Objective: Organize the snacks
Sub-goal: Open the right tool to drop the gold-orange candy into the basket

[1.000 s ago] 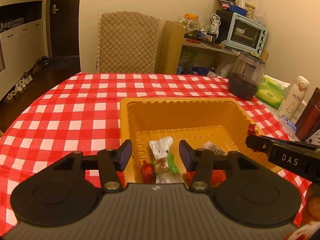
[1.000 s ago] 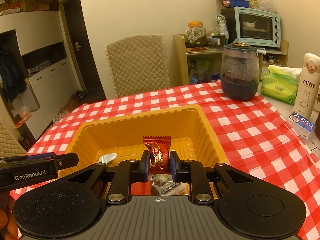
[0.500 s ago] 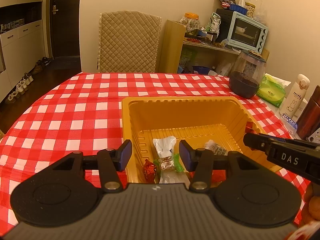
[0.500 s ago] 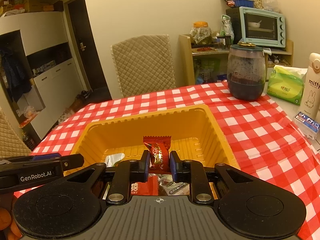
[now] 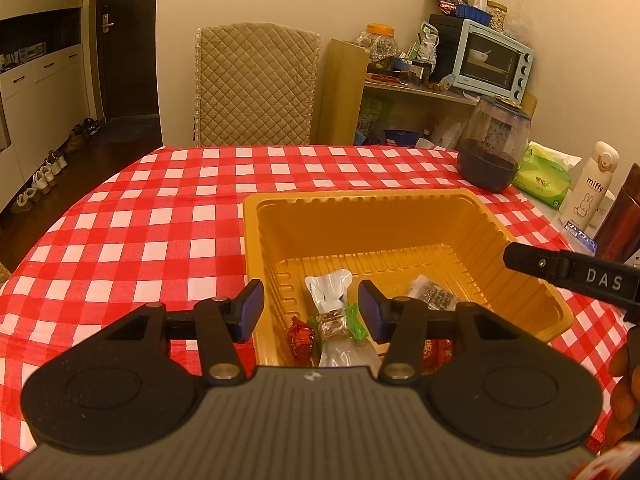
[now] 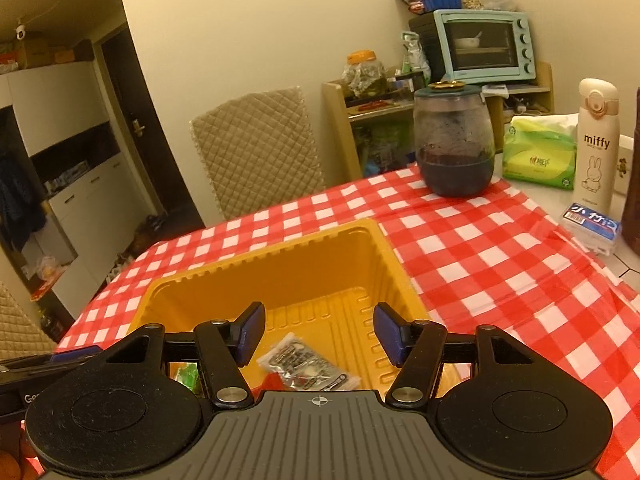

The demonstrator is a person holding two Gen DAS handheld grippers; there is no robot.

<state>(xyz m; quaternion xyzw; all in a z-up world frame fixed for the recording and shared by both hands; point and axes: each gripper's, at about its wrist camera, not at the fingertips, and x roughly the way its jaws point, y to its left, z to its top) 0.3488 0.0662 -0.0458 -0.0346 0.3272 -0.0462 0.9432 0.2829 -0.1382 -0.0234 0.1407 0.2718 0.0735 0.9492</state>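
Both grippers are held over the near edge of the tray (image 5: pixel 520 276). The left gripper (image 5: pixel 311 306) is part open and empty; the right gripper (image 6: pixel 319 334) is opening, nothing held between its fingers.

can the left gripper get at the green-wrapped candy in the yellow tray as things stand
Probably yes. The left gripper hangs open right over the green-wrapped candy, which lies on top of the other snacks in the yellow tray. The right gripper sits off to the side.

Home dining room: checkered table (image 5: pixel 168 216), toaster oven (image 5: pixel 491 60)
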